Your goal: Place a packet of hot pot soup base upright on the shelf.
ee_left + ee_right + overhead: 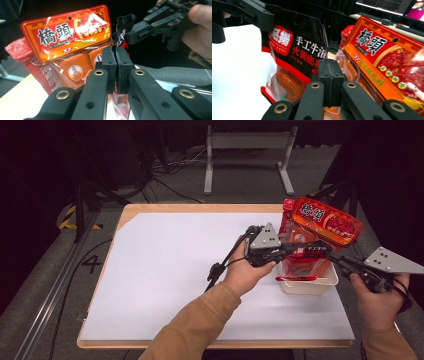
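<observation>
Both claws, left claw (pixel 116 62) & right claw (pixel 331 72), clenched on black pouch (pixel 297 50) edges, probably over white tub (pixel 309 285), orange pack (pixel 327 222) just beside

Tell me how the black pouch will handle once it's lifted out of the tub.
Probably floppy: the black pouch is thin film, and both grippers, left and right, pinch its edges. Likely bottom-heavy, since round blocks sit low inside. The glossy film may slip between the pads.
</observation>
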The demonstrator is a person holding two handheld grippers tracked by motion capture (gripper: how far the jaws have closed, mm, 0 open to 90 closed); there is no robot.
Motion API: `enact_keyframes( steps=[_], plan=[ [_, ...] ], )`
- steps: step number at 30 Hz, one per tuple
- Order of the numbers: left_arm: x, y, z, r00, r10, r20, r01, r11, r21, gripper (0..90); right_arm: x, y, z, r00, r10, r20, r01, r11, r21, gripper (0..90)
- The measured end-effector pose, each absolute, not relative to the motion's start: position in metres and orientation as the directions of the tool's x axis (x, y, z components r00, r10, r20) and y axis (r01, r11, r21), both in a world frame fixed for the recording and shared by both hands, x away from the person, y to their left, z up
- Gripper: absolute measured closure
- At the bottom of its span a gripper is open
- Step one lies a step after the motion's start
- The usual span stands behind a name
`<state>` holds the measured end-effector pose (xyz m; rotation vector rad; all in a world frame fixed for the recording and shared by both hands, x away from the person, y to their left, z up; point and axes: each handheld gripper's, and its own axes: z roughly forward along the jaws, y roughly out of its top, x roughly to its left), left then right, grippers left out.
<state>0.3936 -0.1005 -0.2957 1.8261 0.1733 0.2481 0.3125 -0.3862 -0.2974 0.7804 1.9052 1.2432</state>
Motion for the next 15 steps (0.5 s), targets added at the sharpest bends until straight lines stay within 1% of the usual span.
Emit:
enact_keyframes(
  steps=[6,15],
  plan=[
    [0.401,-0.11,-0.303,0.966,0.253,0.057,0.011,-0.261,0.965,87.7,0.31,-0.393,-0.302,-0.538,0.807,-0.242,0.106,0.35,0.931,90.0],
    [0.403,-0.124,-0.311,0.973,0.227,0.047,0.022,-0.291,0.957,87.3,0.307,-0.404,-0.309,-0.52,0.823,-0.227,0.138,0.343,0.929,90.0]
  ],
)
